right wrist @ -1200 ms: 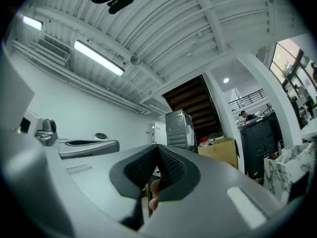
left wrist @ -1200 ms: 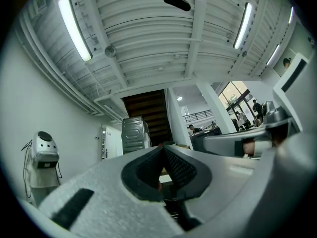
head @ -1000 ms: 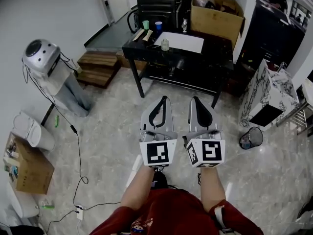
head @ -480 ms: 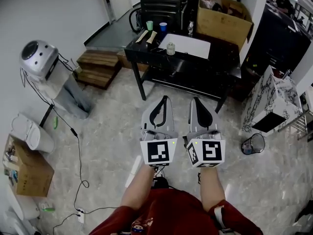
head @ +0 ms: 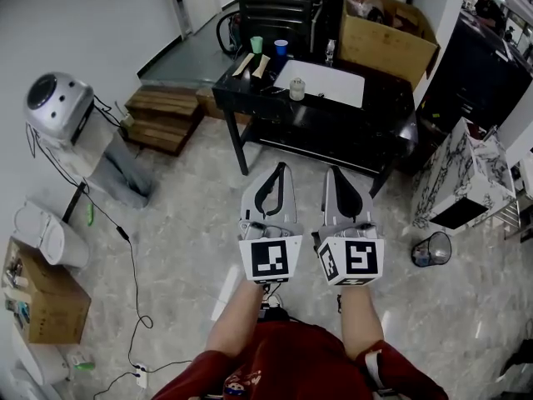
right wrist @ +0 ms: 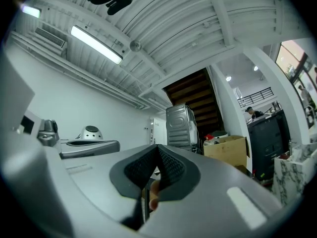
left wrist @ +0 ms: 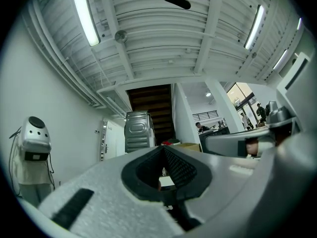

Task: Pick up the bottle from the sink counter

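My left gripper [head: 279, 167] and right gripper [head: 331, 171] are held side by side over the floor, both pointing toward a black table [head: 391, 107]; each is shut with nothing between its jaws. In the left gripper view the left gripper [left wrist: 162, 148] shows its pads meeting at the tip, and the right gripper [right wrist: 157, 146] looks the same in its own view. A small clear bottle [head: 331, 51] stands at the table's far edge, well ahead of both grippers. No sink counter can be made out.
On the table are a green cup [head: 256, 44], a blue cup [head: 281, 47], a pale jar [head: 296, 89] and a white sheet [head: 329, 82]. A cardboard box [head: 387, 32] sits behind, a marbled cabinet [head: 466, 173] and wire bin [head: 430, 249] at right, wooden steps [head: 166, 115] at left.
The whole scene has slid down and closer in the head view: I have moved toward the black table. Both grippers stay shut and keep their place side by side.
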Action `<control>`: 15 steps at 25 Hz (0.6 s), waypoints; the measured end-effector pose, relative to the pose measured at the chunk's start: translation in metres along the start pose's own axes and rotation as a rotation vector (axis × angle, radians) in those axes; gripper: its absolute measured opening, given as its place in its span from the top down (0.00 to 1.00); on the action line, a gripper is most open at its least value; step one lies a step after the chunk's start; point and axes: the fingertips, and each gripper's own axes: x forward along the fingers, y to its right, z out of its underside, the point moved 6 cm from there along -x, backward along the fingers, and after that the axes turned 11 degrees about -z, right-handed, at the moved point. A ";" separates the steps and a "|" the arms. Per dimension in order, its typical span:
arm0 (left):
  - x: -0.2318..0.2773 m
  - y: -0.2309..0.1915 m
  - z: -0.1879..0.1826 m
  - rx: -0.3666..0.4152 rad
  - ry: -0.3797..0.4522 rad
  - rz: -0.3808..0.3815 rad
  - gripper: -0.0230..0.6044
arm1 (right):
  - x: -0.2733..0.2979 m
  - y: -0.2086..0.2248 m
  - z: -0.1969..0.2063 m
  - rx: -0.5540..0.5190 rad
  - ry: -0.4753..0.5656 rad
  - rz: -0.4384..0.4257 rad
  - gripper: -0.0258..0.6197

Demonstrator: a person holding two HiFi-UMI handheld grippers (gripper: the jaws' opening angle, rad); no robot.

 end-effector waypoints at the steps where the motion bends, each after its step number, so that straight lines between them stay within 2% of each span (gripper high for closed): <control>1: 0.005 -0.006 0.001 -0.003 0.000 0.000 0.96 | 0.007 -0.001 0.001 -0.003 -0.003 0.002 0.96; 6: 0.028 -0.030 0.007 -0.009 0.034 0.004 0.96 | 0.039 -0.006 0.007 -0.015 -0.012 0.011 0.96; 9: 0.039 -0.044 0.014 -0.009 0.012 0.009 0.96 | 0.058 -0.010 0.011 -0.019 -0.017 0.011 0.96; 15: 0.061 -0.066 0.022 -0.025 0.029 0.014 0.96 | 0.088 -0.015 0.021 -0.032 -0.032 0.015 0.96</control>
